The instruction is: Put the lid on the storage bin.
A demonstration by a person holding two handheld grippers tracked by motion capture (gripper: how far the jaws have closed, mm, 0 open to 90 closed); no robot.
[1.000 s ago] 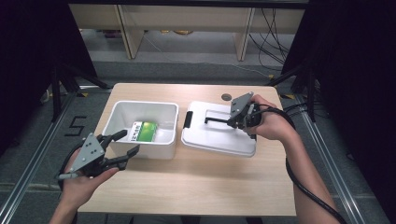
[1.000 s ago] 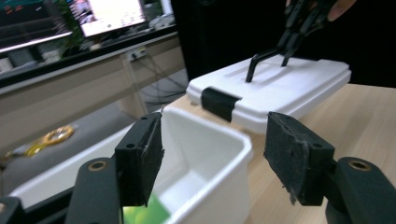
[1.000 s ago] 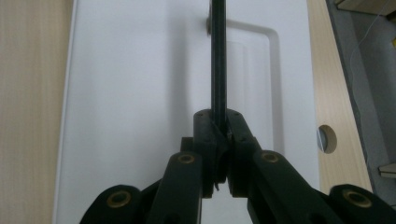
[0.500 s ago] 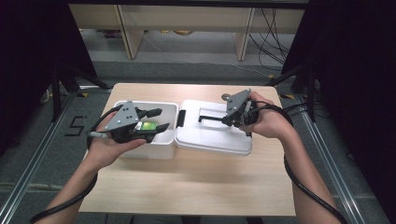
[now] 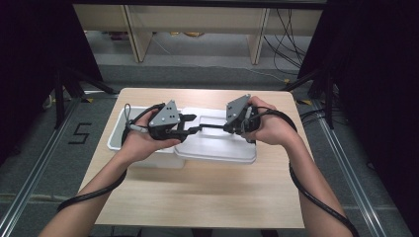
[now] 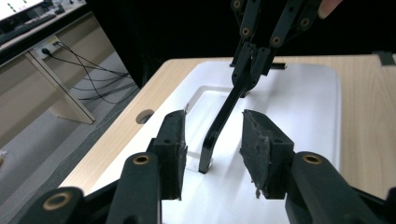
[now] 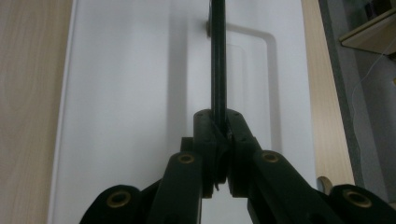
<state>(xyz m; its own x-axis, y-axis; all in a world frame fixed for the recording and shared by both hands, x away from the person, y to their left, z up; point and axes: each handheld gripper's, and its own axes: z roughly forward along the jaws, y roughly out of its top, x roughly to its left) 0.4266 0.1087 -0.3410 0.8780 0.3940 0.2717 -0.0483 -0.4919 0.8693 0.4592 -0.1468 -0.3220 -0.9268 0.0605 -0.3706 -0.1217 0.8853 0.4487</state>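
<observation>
In the last sec I'd swung my left tongs [image 5: 190,129] from the table's near-left corner up over the bin [image 5: 114,139]. They sat open, w/ jaws either side of the lid's black handle [image 6: 219,126], not yet closed. Right tongs [image 7: 219,154] were clamped on that handle; lid [image 5: 217,148] lay mid-table beside the bin. Probably a two-handed lift next. My hand hid the bin's contents.
</observation>
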